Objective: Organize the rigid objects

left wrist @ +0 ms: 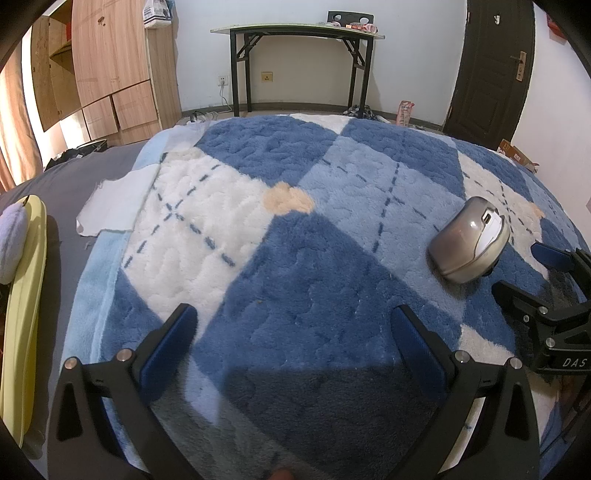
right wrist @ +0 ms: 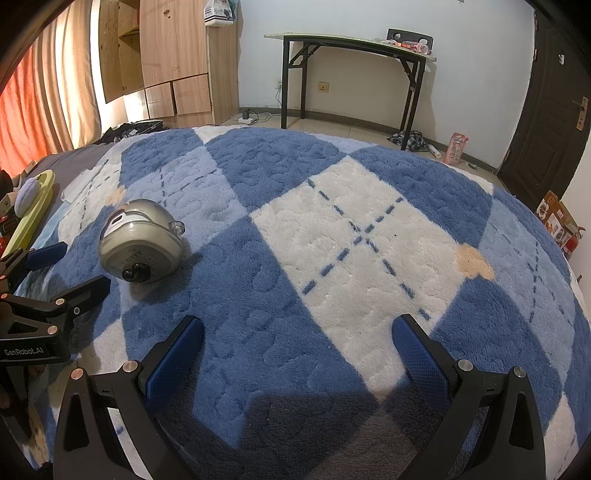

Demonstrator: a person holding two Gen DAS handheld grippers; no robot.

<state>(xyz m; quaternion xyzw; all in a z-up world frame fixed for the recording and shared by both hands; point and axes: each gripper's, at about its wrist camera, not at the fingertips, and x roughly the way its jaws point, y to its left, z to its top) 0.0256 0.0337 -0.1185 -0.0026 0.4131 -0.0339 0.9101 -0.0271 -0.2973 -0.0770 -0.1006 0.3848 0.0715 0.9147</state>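
Left gripper (left wrist: pixel 293 325) is held over the blue-and-white plush blanket (left wrist: pixel 295 258), fingers spread wide, nothing between them. Right gripper (right wrist: pixel 297 338) is likewise spread wide and empty over the blanket (right wrist: pixel 332 236).

Silver-grey computer mouse (left wrist: pixel 469 240) is seen lying on the blanket at right of centre in the left wrist view, just beside the right gripper's fingers (left wrist: pixel 550 254) at the right edge. In the right wrist view the mouse (right wrist: pixel 142 242) sits at left of frame, tipped so its underside is shown, near the left gripper's fingers (right wrist: pixel 48 254).

Yellow-green tray (left wrist: pixel 26 295) is seen at the left edge; a black-legged folding table (left wrist: pixel 295 33) stands at top centre against the wall.
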